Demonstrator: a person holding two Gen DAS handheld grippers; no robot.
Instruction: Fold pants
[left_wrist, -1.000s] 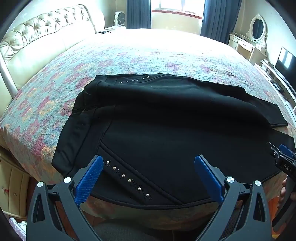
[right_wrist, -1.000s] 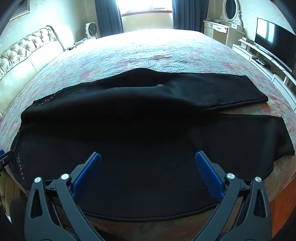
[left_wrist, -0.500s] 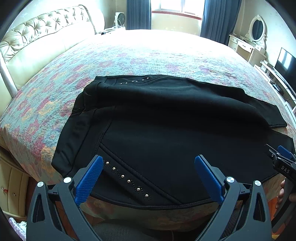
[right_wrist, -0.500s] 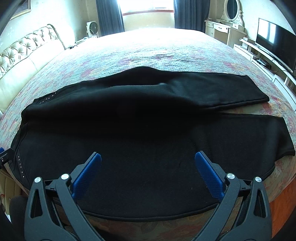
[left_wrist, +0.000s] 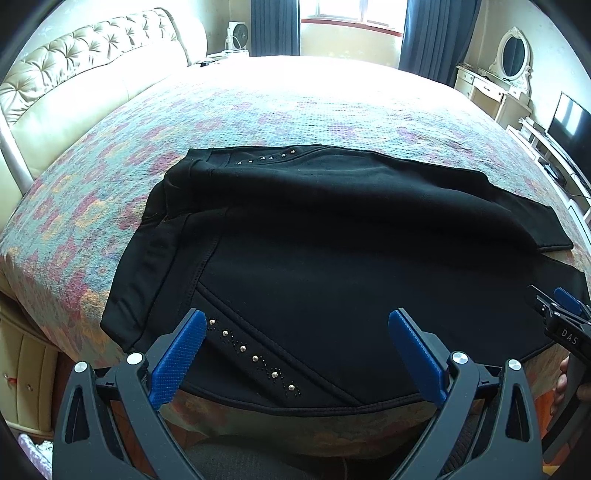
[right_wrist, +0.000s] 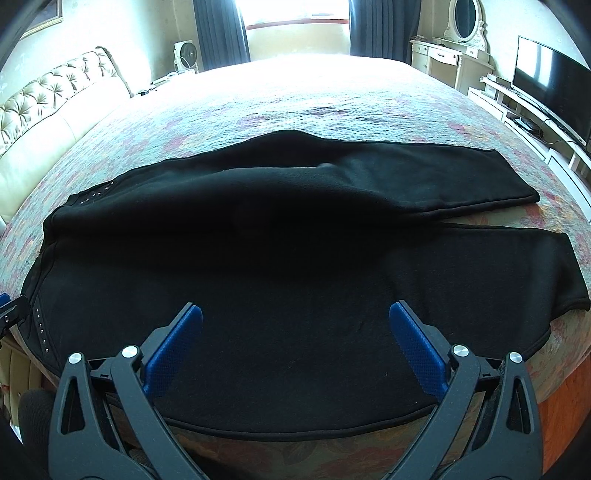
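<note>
While my left gripper (left_wrist: 295, 354) and right gripper (right_wrist: 295, 343) hang spread wide, empty, I see the black pants (right_wrist: 295, 258) flat on the floral bedspread (left_wrist: 295, 110) just beyond both.

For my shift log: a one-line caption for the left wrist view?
Open left gripper above studded black fabric pants spread on floral quilted bed.

Floral quilt (left_wrist: 295, 110) covers the bed, tufted cream headboard (left_wrist: 74, 66) on the left, fan (right_wrist: 183, 53) by dark curtains (right_wrist: 221, 33), vanity (oval mirror) (right_wrist: 463, 22) and TV (right_wrist: 546, 92) right.
</note>
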